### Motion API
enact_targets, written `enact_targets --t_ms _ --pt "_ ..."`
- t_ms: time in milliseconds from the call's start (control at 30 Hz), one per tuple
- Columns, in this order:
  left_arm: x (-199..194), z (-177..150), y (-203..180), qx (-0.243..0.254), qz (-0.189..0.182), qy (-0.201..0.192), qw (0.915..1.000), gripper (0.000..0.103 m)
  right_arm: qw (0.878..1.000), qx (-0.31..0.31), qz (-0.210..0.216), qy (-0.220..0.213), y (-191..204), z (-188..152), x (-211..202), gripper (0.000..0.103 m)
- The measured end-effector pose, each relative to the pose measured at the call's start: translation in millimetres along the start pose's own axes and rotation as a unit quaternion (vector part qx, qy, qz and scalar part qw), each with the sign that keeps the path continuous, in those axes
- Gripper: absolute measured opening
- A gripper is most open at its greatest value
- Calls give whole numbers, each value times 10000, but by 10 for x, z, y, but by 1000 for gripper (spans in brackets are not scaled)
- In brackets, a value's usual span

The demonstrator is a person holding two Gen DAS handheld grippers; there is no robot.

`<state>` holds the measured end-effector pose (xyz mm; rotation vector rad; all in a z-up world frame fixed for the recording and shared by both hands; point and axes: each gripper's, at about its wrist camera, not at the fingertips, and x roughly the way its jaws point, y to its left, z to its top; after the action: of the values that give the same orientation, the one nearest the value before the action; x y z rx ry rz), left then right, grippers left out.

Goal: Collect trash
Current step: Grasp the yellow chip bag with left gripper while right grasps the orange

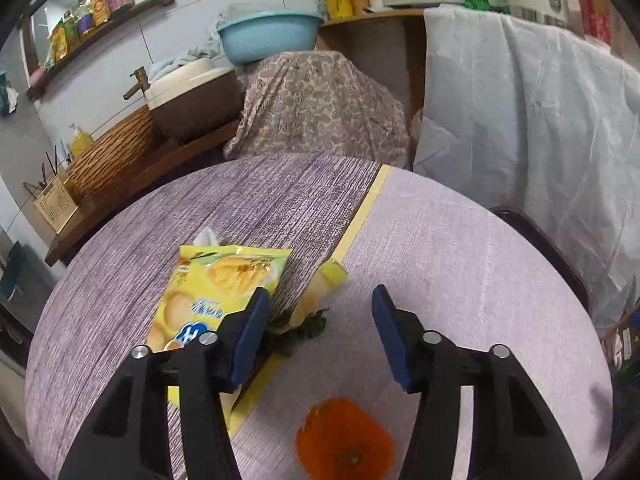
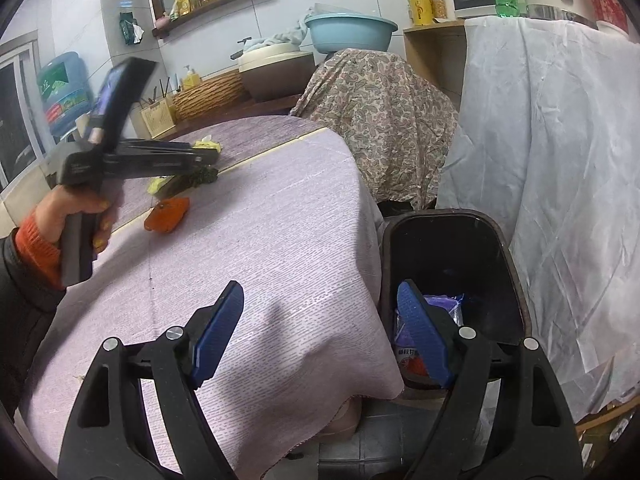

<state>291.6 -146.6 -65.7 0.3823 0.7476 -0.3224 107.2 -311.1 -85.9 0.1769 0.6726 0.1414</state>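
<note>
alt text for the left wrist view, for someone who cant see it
The open left gripper hovers over a round table, above a yellow snack bag, leafy scraps and orange peel. Behind are a blue basin and cloth-covered furniture.

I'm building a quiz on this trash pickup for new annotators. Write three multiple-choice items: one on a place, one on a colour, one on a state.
1. Where is the bin?
A. on the table
B. on the floor beside the table
C. on the wall shelf

2. What colour is the snack packet?
A. yellow
B. red
C. white

3. How is the left tool?
A. shut on the packet
B. shut and empty
C. open, gripping nothing

Answers:
1 B, the right wrist view shows it below the table edge.
2 A, its wrapper is yellow in the left wrist view.
3 C, its blue pads stand apart above the table with nothing between them.
</note>
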Motion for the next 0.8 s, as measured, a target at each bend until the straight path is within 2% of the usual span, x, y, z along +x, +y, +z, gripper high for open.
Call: enact_targets --t_ms 100,133,167,233,300,467,600,700,800 --pt "150 34 -30 52 52 183 9998 29 10000 -8 11 -17 -2 21 -24 79" --pt "180 36 -20 58 118 218 9997 17 10000 -29 19 -16 9 32 -28 79" --pt "182 28 18 -31 188 209 9996 10 10000 -74 40 -14 38 51 -28 79" --pt "73 -10 130 -407 31 92 9991 5 9998 -155 134 -23 115 97 -17 79" --pt "-83 -39 213 -657 -158 -69 9977 3 9991 -234 342 -6 196 151 16 79" --pt "-706 -179 511 -1147 -255 -685 9907 3 9921 -559 1103 227 594 363 228 79" --pt "-1090 -283 762 -1500 -244 -991 9834 3 9845 -1022 1339 491 1015 544 442 79" --pt "-1257 -344 878 -1683 -292 -1075 9794 3 9760 -1343 1513 808 1336 646 680 79" --pt "-1348 -413 943 -1750 -234 -1132 9778 3 9712 -1714 1276 1055 1572 693 954 79"
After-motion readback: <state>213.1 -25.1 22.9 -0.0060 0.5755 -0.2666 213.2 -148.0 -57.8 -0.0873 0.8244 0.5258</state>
